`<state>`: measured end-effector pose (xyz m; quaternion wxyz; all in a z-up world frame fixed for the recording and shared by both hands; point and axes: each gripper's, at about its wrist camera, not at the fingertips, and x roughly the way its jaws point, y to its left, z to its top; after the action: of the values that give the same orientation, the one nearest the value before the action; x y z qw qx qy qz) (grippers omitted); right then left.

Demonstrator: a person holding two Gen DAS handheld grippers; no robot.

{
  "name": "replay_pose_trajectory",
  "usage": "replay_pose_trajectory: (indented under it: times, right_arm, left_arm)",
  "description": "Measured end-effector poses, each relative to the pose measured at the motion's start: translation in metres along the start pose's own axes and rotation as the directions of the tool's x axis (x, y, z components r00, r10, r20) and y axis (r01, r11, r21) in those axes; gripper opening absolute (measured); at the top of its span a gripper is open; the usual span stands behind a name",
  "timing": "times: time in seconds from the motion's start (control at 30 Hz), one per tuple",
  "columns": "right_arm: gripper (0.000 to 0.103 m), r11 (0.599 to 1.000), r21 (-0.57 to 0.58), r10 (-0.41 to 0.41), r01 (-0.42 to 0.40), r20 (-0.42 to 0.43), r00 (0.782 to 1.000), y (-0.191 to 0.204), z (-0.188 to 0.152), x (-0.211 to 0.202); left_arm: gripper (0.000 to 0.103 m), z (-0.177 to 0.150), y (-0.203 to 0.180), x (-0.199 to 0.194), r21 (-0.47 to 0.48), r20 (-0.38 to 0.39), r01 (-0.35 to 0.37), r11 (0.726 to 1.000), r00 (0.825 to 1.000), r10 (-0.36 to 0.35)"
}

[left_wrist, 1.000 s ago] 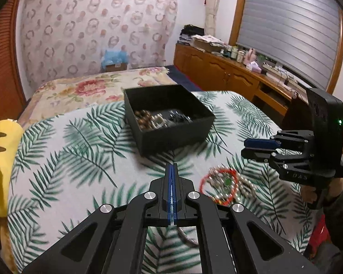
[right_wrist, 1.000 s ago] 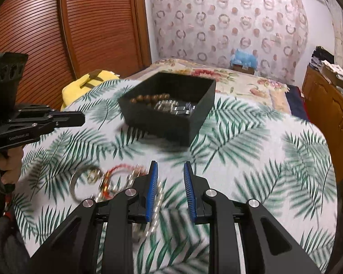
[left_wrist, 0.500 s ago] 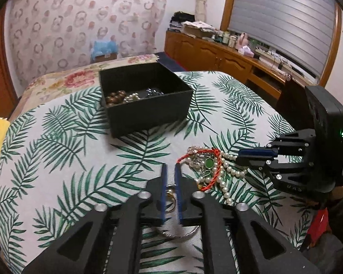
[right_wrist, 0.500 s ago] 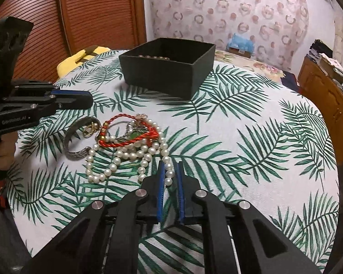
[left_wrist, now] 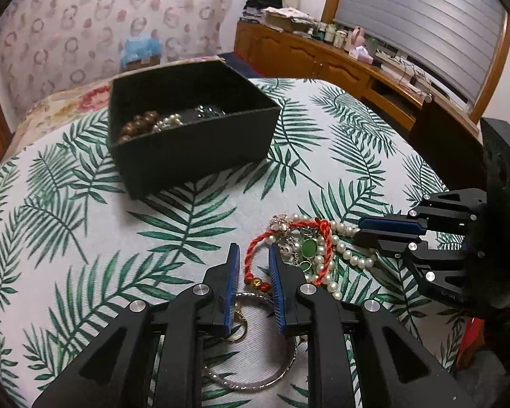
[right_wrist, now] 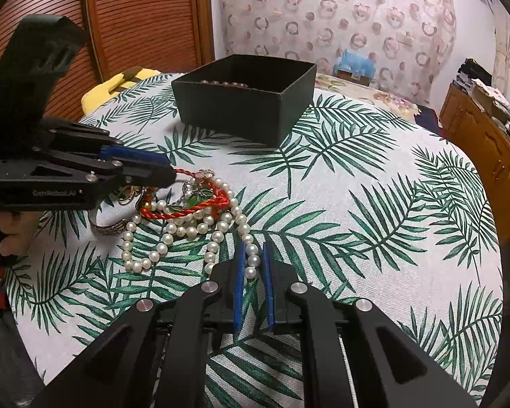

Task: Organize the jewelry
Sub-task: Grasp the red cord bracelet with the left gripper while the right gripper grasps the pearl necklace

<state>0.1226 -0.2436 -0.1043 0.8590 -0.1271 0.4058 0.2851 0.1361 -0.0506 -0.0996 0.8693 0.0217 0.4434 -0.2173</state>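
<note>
A tangled pile of jewelry lies on the leaf-print cloth: a red cord bracelet [left_wrist: 255,255], a white pearl necklace [right_wrist: 173,234], green-stone pieces [left_wrist: 309,247] and a silver bangle [left_wrist: 255,382]. My left gripper [left_wrist: 253,251] is open, its fingers on either side of the red cord's near loop. My right gripper [right_wrist: 254,250] is partly open with a pearl strand between its fingertips; it also shows in the left wrist view [left_wrist: 360,229]. A black box [left_wrist: 190,129] holding wooden beads and pearls stands beyond the pile.
The round table [right_wrist: 374,210] drops off to the right. A yellow plush toy [right_wrist: 119,85] sits at the far left edge. A wooden sideboard [left_wrist: 340,64] and a bed [left_wrist: 68,102] stand behind.
Both grippers moved forward and down onto the jewelry pile. My left gripper opened from shut around the red cord. My right gripper narrowed, then straddled the pearl strand.
</note>
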Motion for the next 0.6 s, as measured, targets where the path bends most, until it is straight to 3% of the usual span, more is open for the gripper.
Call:
replay_pose_trajectory:
  times: [0.27, 0.3, 0.33, 0.4, 0.6]
  right_arm:
    - [0.012, 1.0, -0.006, -0.008, 0.008, 0.002, 1.0, 0.001, 0.0, 0.0]
    - [0.012, 1.0, -0.007, -0.009, 0.009, 0.002, 1.0, 0.002, 0.0, 0.0]
    - [0.012, 1.0, -0.008, -0.01, 0.01, 0.002, 1.0, 0.002, 0.0, 0.0]
    - [0.012, 1.0, -0.01, -0.013, 0.013, 0.003, 1.0, 0.002, 0.0, 0.001]
    - [0.012, 1.0, -0.01, -0.014, 0.014, 0.003, 1.0, 0.002, 0.0, 0.001]
  left_arm:
    - [0.015, 0.003, -0.006, 0.008, 0.017, -0.014, -0.013, 1.0, 1.0, 0.014]
    - [0.013, 0.003, -0.006, 0.008, 0.019, -0.014, -0.016, 1.0, 1.0, 0.016]
    - [0.004, 0.003, -0.006, 0.009, 0.02, -0.016, -0.017, 1.0, 1.0, 0.017]
    - [0.002, 0.002, -0.006, 0.009, 0.02, -0.016, -0.015, 1.0, 1.0, 0.015]
    - [0.002, -0.003, -0.013, -0.013, 0.018, 0.048, -0.008, 1.0, 0.999, 0.007]
